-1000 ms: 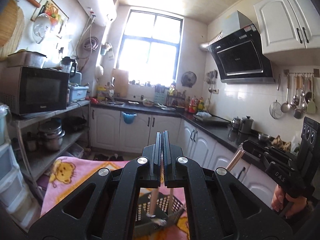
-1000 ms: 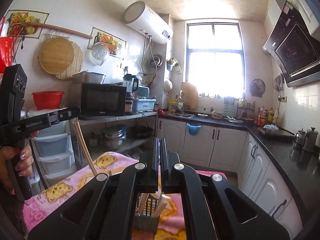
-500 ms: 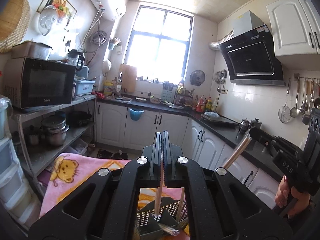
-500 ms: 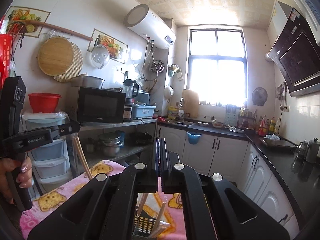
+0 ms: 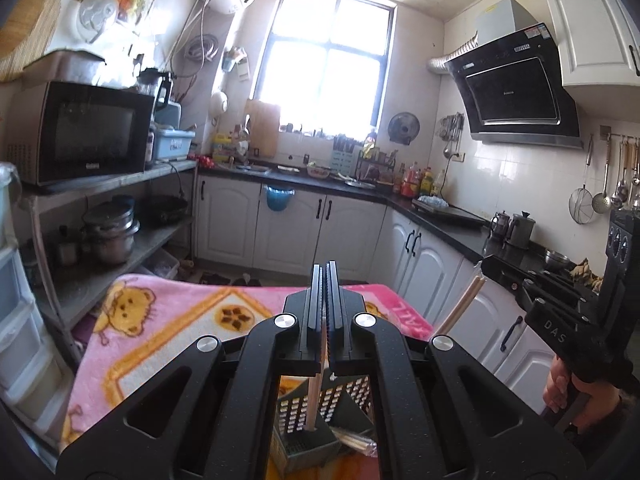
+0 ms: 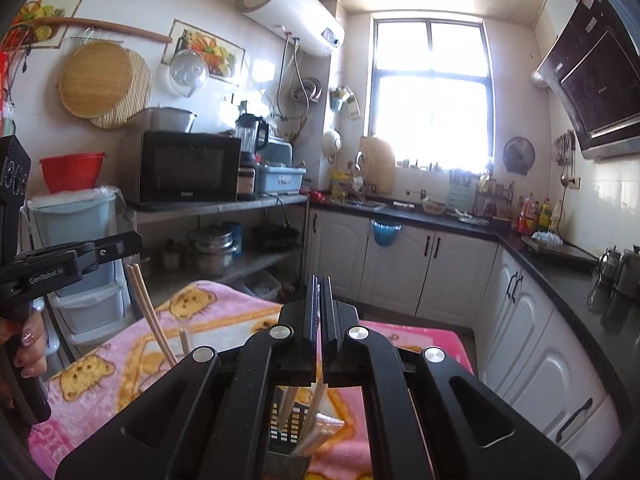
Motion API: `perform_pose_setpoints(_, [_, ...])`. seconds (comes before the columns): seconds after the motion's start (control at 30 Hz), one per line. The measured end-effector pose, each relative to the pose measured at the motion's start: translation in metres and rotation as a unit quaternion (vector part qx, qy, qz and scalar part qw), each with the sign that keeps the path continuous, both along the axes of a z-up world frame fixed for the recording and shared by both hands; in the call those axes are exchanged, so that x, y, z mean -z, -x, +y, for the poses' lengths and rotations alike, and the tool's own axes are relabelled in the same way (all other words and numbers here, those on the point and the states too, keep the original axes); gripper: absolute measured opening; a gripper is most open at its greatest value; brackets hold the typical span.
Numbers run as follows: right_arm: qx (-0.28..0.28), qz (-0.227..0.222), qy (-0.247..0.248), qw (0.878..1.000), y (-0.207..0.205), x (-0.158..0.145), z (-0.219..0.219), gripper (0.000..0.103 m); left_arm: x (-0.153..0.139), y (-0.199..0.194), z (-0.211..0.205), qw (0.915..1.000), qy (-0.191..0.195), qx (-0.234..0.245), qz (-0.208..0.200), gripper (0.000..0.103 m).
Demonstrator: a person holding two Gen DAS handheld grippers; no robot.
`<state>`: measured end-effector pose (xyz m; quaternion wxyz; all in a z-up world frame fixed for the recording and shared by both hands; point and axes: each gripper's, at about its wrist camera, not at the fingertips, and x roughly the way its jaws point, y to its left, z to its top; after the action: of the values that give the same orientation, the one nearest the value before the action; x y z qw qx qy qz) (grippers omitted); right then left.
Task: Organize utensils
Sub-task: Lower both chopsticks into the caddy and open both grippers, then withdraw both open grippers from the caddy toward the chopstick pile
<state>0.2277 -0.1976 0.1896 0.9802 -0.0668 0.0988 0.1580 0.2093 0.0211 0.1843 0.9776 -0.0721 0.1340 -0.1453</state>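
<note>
While your left gripper (image 5: 325, 280) clamps wooden chopsticks (image 5: 314, 392), your right gripper (image 6: 320, 292) clamps another pair (image 6: 316, 408), both over the perforated grey holder (image 5: 304, 436) at bottom centre.

Left tongs (image 5: 325, 280) closed, tilted slightly downward, right tongs (image 6: 320, 292) likewise closed, each gripped by a hand (image 5: 560, 390)

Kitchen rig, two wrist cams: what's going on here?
A person holds a tool in each hand over a pink bear-print blanket. The left tool is shut on chopsticks whose tips reach into a dark perforated utensil basket. The right tool is also shut on chopsticks, above the same basket.
</note>
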Motion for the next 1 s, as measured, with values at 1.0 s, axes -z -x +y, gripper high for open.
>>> perform_pose_setpoints(1.0, [0.012, 0.07, -0.003, 0.997, -0.009, 0.051, -0.005, 0.023, 0.053, -0.015, 0.007, 0.998, 0.018, 0.002, 0.061, 0.021])
